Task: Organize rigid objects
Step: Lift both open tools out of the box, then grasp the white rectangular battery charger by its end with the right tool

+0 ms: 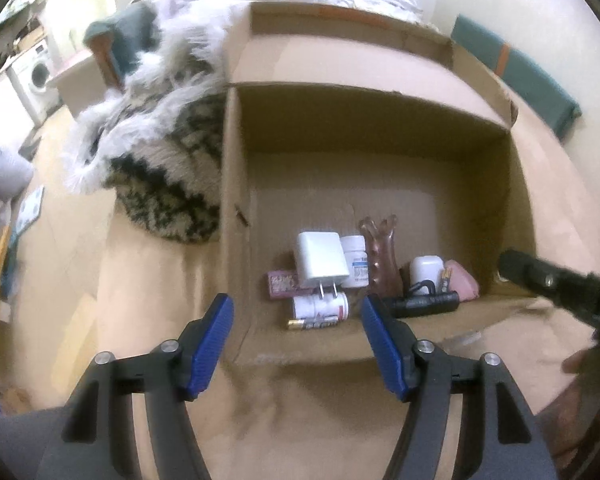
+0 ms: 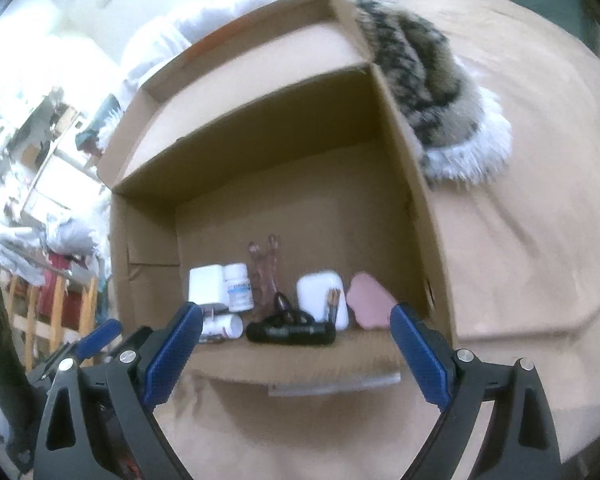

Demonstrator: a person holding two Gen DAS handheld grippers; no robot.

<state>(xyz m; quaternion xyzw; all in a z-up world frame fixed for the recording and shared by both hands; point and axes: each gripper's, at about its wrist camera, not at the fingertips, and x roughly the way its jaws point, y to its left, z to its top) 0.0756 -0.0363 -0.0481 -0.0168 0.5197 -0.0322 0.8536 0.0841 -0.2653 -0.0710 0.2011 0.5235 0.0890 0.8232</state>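
Cardboard box [image 1: 512, 208] holding small rigid items along its near wall.
Both grippers, left gripper [image 1: 296, 340] and right gripper [image 2: 296, 354], gaping, empty, above that wall; best lifted clear before fetching more.

Print on the white bottle [image 1: 355, 260] too blurred to read, purple packet [image 1: 284, 282] half behind the charger [image 1: 321, 260]

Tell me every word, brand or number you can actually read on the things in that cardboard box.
None can be read for certain.
White pill bottle: blue-and-white label, print too blurred.
Lying white bottle: red-edged label, unreadable.
Battery: gold and black with markings, too blurred for a brand.
Pink patterned pack: pattern only, no legible words.
Black cylinder: faint pale lettering, too small.
White plug charger: no print visible.
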